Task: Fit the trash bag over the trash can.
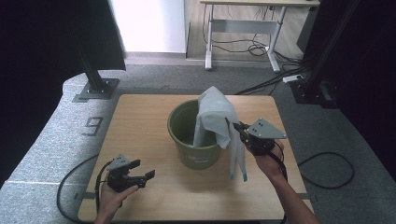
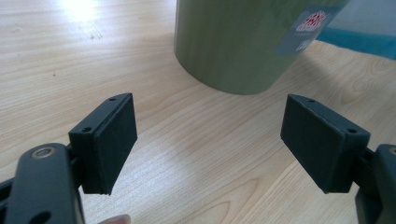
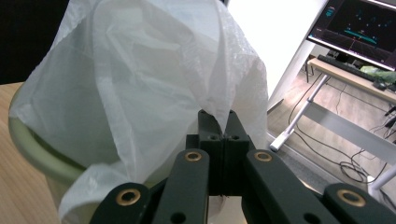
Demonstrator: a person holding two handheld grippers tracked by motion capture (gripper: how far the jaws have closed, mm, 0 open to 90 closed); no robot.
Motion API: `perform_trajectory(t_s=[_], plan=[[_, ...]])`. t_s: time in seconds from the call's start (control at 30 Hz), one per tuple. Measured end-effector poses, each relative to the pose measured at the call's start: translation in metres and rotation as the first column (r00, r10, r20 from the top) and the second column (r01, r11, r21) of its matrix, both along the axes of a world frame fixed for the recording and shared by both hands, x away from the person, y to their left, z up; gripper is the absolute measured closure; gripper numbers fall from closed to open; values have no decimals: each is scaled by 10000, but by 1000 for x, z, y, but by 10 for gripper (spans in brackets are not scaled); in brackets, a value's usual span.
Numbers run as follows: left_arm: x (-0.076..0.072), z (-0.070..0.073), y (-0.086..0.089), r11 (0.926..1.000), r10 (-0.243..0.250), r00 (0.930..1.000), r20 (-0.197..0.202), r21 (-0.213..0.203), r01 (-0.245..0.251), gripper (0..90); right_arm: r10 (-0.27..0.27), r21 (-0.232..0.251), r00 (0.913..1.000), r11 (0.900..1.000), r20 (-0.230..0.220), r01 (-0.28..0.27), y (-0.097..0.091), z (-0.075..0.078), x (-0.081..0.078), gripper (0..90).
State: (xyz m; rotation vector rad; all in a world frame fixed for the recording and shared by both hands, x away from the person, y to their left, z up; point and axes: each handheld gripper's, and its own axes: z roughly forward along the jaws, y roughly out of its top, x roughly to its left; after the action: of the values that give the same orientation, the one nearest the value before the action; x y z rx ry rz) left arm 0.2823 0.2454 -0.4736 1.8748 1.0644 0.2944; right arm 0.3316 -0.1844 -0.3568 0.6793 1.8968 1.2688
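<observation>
While waiting low at the near left of the desk [image 1: 140, 109], left claw [image 1: 140, 170] spread wide and empty, aimed at the green bucket [image 1: 194, 133], likely ready to steady it. Farther in and to the right, right claw [image 1: 237, 127] pinching a fold of the white plastic bag [image 1: 212, 109], pressed tight on the film and lifted above the rim, apparently to drape the bag over the bucket as a liner. Pale wood under everything. Beyond, grey carpet, loose cables, a white-legged table [image 1: 243, 28], dark curtains either side.
</observation>
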Motion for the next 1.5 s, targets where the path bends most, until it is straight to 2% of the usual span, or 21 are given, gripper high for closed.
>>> perform_trajectory(t_s=[0.03, 0.13, 0.33, 0.43, 0.47, 0.57, 0.7, 0.77, 0.9, 1.1, 1.23, 1.5], plan=[[-1, 4, -1, 10000, -26, 9999, 103, -82, 27, 190, -46, -162, 10000, 9999, 55, 47, 3, 1, 1, 882], [-4, 9, -3, 9998, -50, 9997, 226, -200, 55, 192, -21, -172, 10000, 9998, 17, 22, 3, 0, 1, 882], [-10, 26, -13, 9988, -30, 9989, 478, -492, 54, 206, -15, -20, 9998, 10000, -210, 14, -2, -8, 3, 882], [-11, 39, -24, 9996, -72, 9975, 708, -253, 90, 214, 58, 95, 9992, 9999, -384, -54, -5, -14, 6, 882], [-11, 39, -24, 9996, -72, 9975, 708, -253, 90, 215, 72, 123, 9992, 9999, -404, -67, -5, -15, 7, 882], [-8, 52, -34, 9996, -71, 9964, 849, -262, 93, 220, 116, 158, 9990, 9998, -443, -109, -5, -17, 8, 882], [-2, 70, -49, 10000, -52, 9949, 1008, -78, 60, 221, 152, 215, 9990, 9997, -421, -143, -6, -17, 9, 882], [1, 81, -60, 9999, -120, 9926, 1212, -14, 122, 221, 187, 260, 9991, 9995, -385, -177, -6, -17, 8, 882], [8, 94, -76, 9997, -242, 9902, 1377, 80, 233, 221, 224, 156, 9993, 9996, -292, -220, -6, -19, 5, 881], [20, 105, -97, 9989, -442, 9878, 1495, 245, 410, 222, 169, 257, 9993, 9995, -322, -161, -9, -22, 5, 881], [30, 111, -111, 9994, -307, 9876, 1543, 213, 277, 215, 75, 357, 9993, 9993, -362, -62, -9, -24, 6, 881], [34, 118, -129, 9988, -352, 9837, 1761, 393, 287, 199, -1, 483, 9993, 9988, -376, 19, -10, -27, 7, 881]])
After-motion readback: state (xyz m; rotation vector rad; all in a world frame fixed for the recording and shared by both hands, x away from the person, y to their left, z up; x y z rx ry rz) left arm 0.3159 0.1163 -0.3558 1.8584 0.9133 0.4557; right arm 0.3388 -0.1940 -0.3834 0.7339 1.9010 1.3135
